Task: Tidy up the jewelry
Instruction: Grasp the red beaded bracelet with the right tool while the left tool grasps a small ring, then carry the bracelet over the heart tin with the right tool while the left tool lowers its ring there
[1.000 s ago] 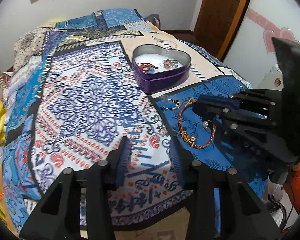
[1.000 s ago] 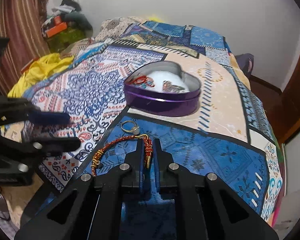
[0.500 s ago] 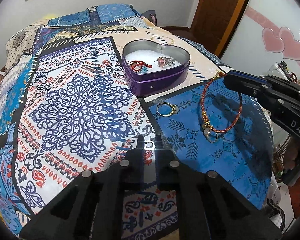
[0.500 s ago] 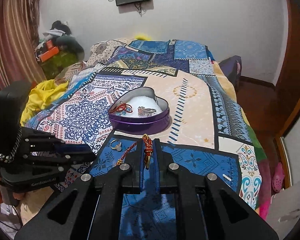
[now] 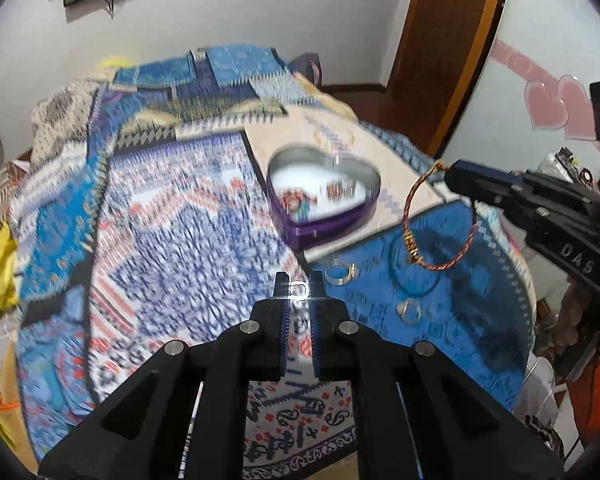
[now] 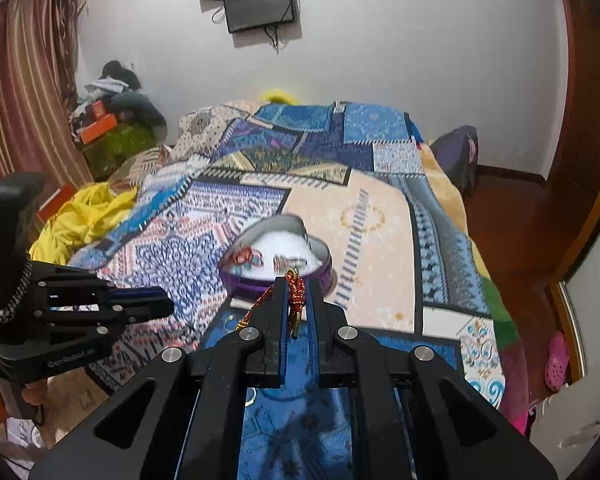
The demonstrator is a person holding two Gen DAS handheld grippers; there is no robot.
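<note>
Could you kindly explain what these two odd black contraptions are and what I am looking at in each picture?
They are handheld grippers, one in each of a person's hands, each with a camera looking along its fingers. The left view shows the left gripper shut on a small silver ring; its fingers just closed. The right gripper pinches a red braided bracelet lifted off the patterned bedspread. A purple heart tin holding jewelry and two more rings lie there.

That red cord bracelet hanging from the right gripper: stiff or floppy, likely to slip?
The bracelet keeps a round loop while dangling, so probably springy, not limp. It looks light. The right gripper pinches only its knotted end, so it may swing.
</note>
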